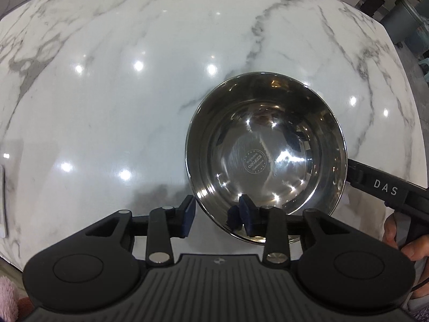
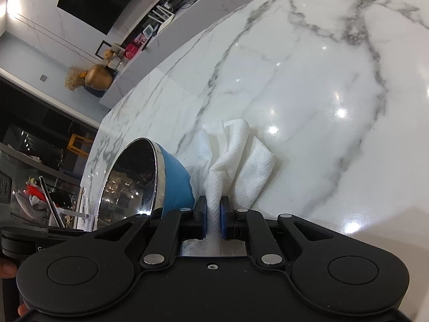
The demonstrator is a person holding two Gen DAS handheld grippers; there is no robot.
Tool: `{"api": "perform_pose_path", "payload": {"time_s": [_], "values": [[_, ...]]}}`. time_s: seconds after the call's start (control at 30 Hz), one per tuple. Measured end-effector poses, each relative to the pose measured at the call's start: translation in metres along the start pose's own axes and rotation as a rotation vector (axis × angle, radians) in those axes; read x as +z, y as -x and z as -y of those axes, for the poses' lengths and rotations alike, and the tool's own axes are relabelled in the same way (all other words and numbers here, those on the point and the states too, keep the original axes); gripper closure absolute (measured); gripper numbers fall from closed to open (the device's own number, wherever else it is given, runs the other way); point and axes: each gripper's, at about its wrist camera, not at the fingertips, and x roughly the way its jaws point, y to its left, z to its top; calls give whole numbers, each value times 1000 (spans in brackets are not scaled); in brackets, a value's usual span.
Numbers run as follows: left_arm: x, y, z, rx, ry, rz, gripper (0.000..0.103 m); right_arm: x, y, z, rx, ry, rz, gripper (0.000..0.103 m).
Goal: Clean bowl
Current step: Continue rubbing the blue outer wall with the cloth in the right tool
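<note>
The left gripper [image 1: 217, 216], fingers spread, straddles the bowl [image 1: 265, 158] rim at lower centre; the right gripper [image 2: 213, 218] pinches a paper towel [image 2: 233, 158] just right of it.

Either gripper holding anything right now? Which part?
Right gripper is shut on the paper towel, pinching its bunched near end. Left gripper is open, straddling the bowl's near rim, not clamped.

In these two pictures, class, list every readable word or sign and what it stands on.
"DAS": white letters on the black right gripper body.
Round stamp in the bottom of the stainless steel bowl: too small to read.
Grey lettering starting "G" on the black left gripper body: cut off, unreadable.
</note>
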Motion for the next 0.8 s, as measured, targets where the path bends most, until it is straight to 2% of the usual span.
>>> {"api": "perform_pose_path", "payload": {"time_s": [0.27,0.43,0.53,0.8], "values": [[7,2,-3,23,-81,-8,85,7,8,0,21,-4,2,94],[13,1,-2,50,-145,-19,85,14,29,10,151,-77,96,94],[14,1,0,56,-166,-17,85,15,34,14,196,-97,115,94],[15,1,4,76,-189,0,85,12,24,14,156,-101,75,94]]}}
